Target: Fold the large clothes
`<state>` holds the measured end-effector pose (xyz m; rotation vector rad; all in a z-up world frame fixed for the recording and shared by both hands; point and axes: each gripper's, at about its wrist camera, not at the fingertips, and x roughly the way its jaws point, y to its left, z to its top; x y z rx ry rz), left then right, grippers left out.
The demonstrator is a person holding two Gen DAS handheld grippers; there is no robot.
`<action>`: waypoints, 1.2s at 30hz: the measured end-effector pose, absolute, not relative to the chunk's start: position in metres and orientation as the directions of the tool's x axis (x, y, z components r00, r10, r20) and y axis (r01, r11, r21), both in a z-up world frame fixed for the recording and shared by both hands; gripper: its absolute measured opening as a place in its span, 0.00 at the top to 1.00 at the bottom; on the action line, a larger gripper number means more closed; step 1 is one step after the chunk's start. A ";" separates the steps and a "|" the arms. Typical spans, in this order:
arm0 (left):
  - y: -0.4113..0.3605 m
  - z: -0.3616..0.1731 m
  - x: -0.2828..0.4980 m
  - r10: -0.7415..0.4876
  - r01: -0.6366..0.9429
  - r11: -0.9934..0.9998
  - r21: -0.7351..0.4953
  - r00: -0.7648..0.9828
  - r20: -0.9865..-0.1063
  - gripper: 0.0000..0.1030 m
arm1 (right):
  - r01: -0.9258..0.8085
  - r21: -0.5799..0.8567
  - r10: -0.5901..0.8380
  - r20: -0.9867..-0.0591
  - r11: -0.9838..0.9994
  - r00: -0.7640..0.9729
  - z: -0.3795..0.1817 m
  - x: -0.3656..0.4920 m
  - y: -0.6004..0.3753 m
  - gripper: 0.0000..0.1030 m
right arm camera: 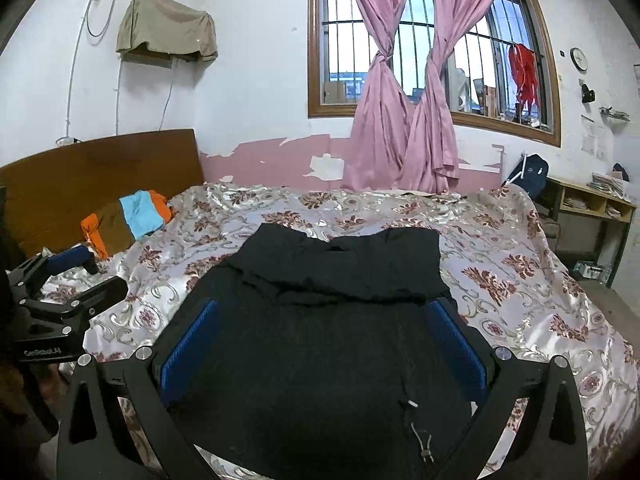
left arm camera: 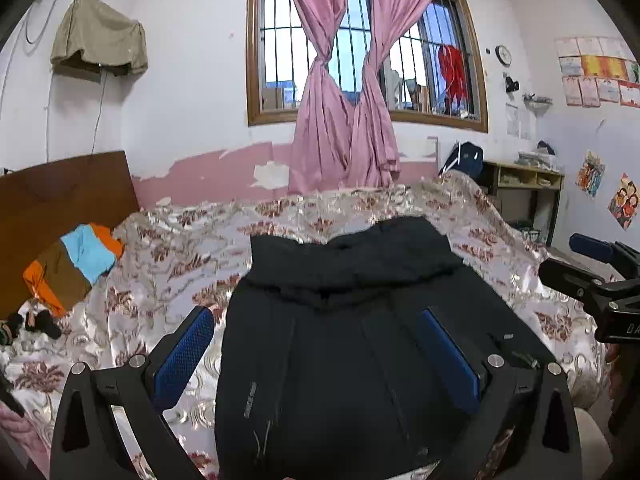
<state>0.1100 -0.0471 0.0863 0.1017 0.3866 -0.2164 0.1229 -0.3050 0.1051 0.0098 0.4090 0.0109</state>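
Note:
A large black garment lies flat on the flowered bedspread, its far end doubled back in a loose fold. My left gripper hovers open above its near left part, blue pads wide apart and nothing between them. In the right wrist view the same black garment fills the foreground, a drawstring showing near the bottom. My right gripper is open above the garment's near end, both pads spread to about its width. Each gripper appears at the edge of the other's view: right gripper, left gripper.
A folded orange, blue and brown garment lies by the wooden headboard. Small dark items sit at the bed's left. Pink curtains hang beyond the bed. A desk stands at the right past the bed's edge.

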 end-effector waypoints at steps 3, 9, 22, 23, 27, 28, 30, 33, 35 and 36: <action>-0.044 0.071 0.111 -0.183 0.228 0.972 0.061 0.889 -0.420 0.00 | 0.000 -0.006 -0.002 -0.417 1.000 0.909 0.093 0.120 -0.307 0.02; -0.036 0.032 0.107 -0.242 0.303 0.952 0.035 0.819 -0.520 0.00 | -0.006 -0.042 -0.015 -0.483 0.999 0.875 0.061 0.112 -0.312 0.02; -0.037 -0.042 0.078 -0.159 0.267 0.960 0.082 0.764 -0.625 0.00 | -0.059 -0.095 -0.004 -0.557 0.994 0.831 0.012 0.087 -0.302 0.02; -0.039 -0.046 0.076 -0.146 0.264 0.959 0.098 0.764 -0.628 0.00 | -0.058 -0.098 -0.008 -0.563 0.993 0.826 0.011 0.086 -0.300 0.02; -0.043 -0.060 0.073 -0.100 0.254 0.955 0.150 0.757 -0.646 0.00 | -0.028 -0.155 -0.072 -0.605 0.988 0.793 -0.002 0.088 -0.300 0.02; -0.043 -0.062 0.073 -0.089 0.249 0.956 0.158 0.755 -0.650 0.00 | -0.007 -0.182 -0.110 -0.624 0.983 0.774 -0.008 0.090 -0.302 0.02; -0.045 -0.070 0.079 -0.040 0.223 0.956 0.189 0.740 -0.672 0.00 | 0.024 -0.187 -0.143 -0.657 0.982 0.740 -0.017 0.095 -0.307 0.02; -0.044 -0.080 0.089 0.010 0.192 0.960 0.202 0.701 -0.713 0.00 | 0.060 -0.184 -0.172 -0.683 0.981 0.709 -0.024 0.100 -0.313 0.02; -0.040 -0.084 0.093 0.015 0.180 0.966 0.188 0.684 -0.729 0.00 | 0.065 -0.194 -0.184 -0.693 0.979 0.697 -0.026 0.102 -0.314 0.02; -0.038 -0.085 0.095 0.018 0.173 0.968 0.184 0.680 -0.733 0.00 | 0.052 -0.194 -0.176 -0.706 0.980 0.686 -0.028 0.103 -0.312 0.02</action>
